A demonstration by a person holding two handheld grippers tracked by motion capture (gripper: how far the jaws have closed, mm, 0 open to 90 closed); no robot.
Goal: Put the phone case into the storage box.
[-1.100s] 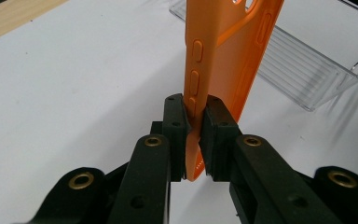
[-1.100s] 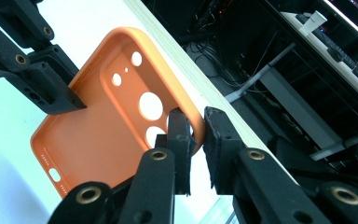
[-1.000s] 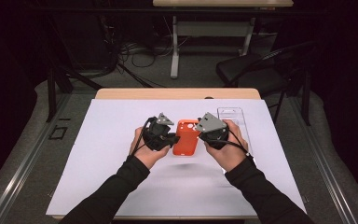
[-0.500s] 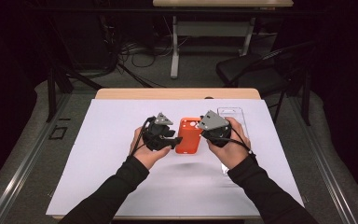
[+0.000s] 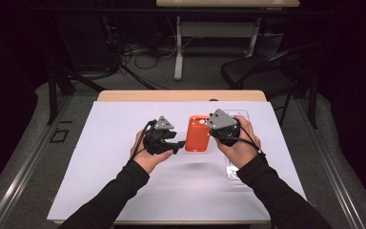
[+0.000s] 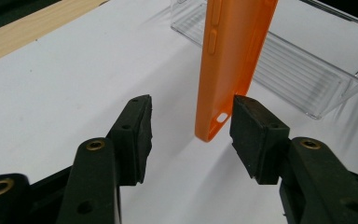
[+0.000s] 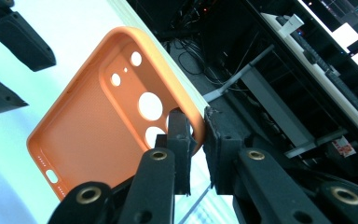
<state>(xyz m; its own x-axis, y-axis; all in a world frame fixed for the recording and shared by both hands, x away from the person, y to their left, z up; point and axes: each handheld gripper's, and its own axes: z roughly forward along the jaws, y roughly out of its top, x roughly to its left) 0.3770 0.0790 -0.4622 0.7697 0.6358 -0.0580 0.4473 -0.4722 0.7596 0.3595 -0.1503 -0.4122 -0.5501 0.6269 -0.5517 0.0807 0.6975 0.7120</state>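
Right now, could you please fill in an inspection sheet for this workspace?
Surface: white sheet over a wooden table.
Job's things: orange phone case, held up off the sheet; clear plastic tray lying beyond it.
Clutter: nothing seen.
Grippers: right gripper shut on the phone case's edge near the camera holes; left gripper open, its jaws either side of the case's bottom end.
Cables: one trailing from each gripper; a tangle on the floor.
Surroundings: dark room, black chair, second table's legs.
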